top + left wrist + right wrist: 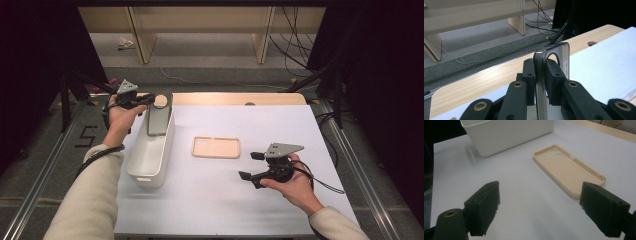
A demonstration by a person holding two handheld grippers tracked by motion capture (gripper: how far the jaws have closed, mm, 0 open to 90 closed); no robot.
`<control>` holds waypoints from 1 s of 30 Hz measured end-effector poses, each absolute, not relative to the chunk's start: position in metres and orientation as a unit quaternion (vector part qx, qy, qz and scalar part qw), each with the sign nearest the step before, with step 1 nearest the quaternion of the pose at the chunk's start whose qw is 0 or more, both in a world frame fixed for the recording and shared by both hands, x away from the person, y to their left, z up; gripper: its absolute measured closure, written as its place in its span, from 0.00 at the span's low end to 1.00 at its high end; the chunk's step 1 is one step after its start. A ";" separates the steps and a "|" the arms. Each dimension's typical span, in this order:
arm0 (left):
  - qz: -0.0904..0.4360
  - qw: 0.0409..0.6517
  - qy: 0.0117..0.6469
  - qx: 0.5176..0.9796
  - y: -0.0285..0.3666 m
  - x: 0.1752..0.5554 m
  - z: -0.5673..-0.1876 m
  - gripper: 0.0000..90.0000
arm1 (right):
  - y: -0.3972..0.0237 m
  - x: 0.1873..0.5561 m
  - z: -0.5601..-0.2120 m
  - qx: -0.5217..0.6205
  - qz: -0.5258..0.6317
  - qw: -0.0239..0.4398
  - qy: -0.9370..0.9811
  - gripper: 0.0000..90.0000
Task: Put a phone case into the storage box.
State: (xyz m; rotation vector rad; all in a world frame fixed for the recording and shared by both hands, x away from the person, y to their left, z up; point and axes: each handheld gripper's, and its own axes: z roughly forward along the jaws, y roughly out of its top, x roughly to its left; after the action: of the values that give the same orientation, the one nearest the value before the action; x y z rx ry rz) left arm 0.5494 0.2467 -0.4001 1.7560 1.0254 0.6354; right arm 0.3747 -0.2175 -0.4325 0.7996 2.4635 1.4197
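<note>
Phone [541, 75], one, dark and glossy: clamped edge-on in my left gripper [540, 75], both pads pressed flat against its two faces. From the high view it stands on end at the far end of the white bin [142, 167], its upper part above the rim and its lower part down inside. I judge the thin-edge hold is chosen so that the slab can be lifted straight out of the narrow bin without scraping the walls. Camera ring and side buttons show near its top in the left gripper view.

Phone case [216, 147], one, tan, soft-looking: lying flat on the white table cover [225, 210], open side up, camera cutouts toward the bin. It sits between the bin and my right hand, apart from both. Open side up suits it to receive the phone, which I take to be the job in hand.

Right gripper [540, 205], one: jaws spread wide, nothing between them. It hovers low over the cover just beside the case's near end, aimed toward it. I read this as a waiting post, ready to steady the case while the phone is pressed in.

White bin, one: long, plastic, on the left part of the cover; apart from the phone I can't make out any contents.

Table [240, 98], one: pale wood, bare strip showing beyond the cover's far edge.
</note>
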 end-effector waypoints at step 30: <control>0.292 0.396 0.431 0.756 0.239 0.562 -0.397 0.77 | -0.218 0.375 -0.433 0.268 0.481 0.091 0.830 0.20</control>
State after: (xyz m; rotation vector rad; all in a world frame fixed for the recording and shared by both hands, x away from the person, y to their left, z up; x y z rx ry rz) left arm 0.5622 0.2386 -0.3969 1.9165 1.0933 0.7390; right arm 0.3752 -0.2176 -0.4334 0.7968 2.4661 1.4294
